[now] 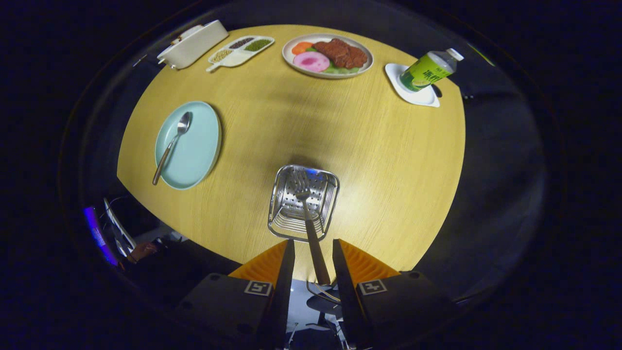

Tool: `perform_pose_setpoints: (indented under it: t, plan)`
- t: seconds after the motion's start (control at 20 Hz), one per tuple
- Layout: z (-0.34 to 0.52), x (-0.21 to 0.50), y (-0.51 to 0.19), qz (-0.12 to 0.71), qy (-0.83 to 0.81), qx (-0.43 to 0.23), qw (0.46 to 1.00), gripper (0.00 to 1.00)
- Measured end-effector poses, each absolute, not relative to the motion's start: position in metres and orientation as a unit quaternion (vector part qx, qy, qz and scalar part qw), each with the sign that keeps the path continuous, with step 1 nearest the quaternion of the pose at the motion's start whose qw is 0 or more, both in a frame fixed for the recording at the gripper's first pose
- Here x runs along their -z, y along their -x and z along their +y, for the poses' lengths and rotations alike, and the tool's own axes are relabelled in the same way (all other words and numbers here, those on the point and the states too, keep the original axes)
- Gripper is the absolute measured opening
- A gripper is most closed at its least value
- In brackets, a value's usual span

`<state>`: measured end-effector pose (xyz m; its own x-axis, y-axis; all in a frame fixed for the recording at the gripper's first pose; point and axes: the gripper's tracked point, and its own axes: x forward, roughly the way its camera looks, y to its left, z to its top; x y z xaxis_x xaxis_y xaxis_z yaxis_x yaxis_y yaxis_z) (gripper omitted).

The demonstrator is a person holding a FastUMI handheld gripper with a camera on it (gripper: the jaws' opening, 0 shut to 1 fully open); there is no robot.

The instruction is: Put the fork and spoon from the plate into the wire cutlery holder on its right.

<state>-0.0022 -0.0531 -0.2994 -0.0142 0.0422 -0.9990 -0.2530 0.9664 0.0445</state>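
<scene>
Gripper view — tool (313, 253) parted, fork (311, 228) between, above holder (303, 209).

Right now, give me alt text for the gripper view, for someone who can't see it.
A fork stands with its tines in a wire cutlery holder, its handle between the open fingers of the hand-held gripper, which look clear of it. To the left on the round wooden table, a spoon lies on a pale green plate.

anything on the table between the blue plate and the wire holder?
Nothing: in the gripper view, bare wood runs from the plate, spoon on it, to the holder. The fork stands in the holder, its handle between the parted fingers.
</scene>
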Motion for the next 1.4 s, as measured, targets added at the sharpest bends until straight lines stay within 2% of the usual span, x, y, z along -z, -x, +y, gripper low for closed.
perform_pose_setpoints:
  t: [0.1, 0.2, 0.4, 0.6, 0.85, 1.4]
  plan:
    - [-0.031, 0.28, -0.008, 0.648, 0.073, -0.114, 0.75, 0.51]
    - [0.01, 0.26, -0.014, 0.59, 0.055, -0.133, 0.794, 0.57]
    - [0.11, 0.251, -0.016, 0.525, -0.009, -0.166, 0.834, 0.59]
    - [0.203, 0.272, -0.016, 0.521, -0.097, -0.166, 0.831, 0.6]
    - [0.259, 0.321, -0.018, 0.533, -0.12, -0.14, 0.826, 0.61]
    - [0.299, 0.397, -0.014, 0.586, -0.097, -0.085, 0.8, 0.61]
